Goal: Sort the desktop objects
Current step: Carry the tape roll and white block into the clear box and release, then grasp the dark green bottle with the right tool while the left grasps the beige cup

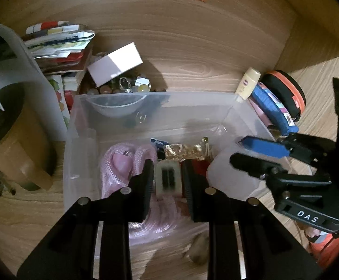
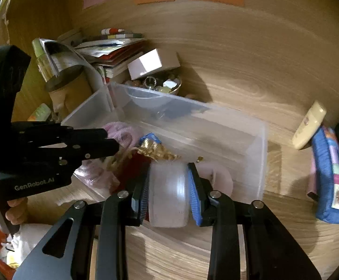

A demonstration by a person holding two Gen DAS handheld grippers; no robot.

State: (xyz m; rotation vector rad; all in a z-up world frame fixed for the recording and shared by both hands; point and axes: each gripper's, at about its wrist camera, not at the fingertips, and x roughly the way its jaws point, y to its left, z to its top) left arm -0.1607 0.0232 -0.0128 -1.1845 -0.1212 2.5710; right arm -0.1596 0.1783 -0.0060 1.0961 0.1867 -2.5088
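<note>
A clear plastic bin (image 1: 122, 102) (image 2: 260, 144) sits on the wooden desk. It holds a pink mesh bundle (image 1: 122, 161) (image 2: 120, 128), a gold pouch (image 1: 183, 150) (image 2: 155, 150) and other small things. My left gripper (image 1: 167, 177) is shut on a small whitish case with a dark middle (image 1: 168, 178), held over the bin. My right gripper (image 2: 169, 189) is shut on a translucent white jar (image 2: 169, 193) (image 1: 230, 175) at the bin's near right edge. Each gripper shows in the other's view: right (image 1: 251, 151), left (image 2: 106, 140).
A white box (image 1: 115, 64) (image 2: 153, 64) lies on a dish of trinkets behind the bin. A book stack (image 1: 59, 44) and a brown cup (image 1: 13, 140) stand left. A cream tube (image 1: 250, 82) (image 2: 309, 126), blue pouch (image 1: 272, 107) (image 2: 328, 175) and orange-black case (image 1: 286, 88) lie right.
</note>
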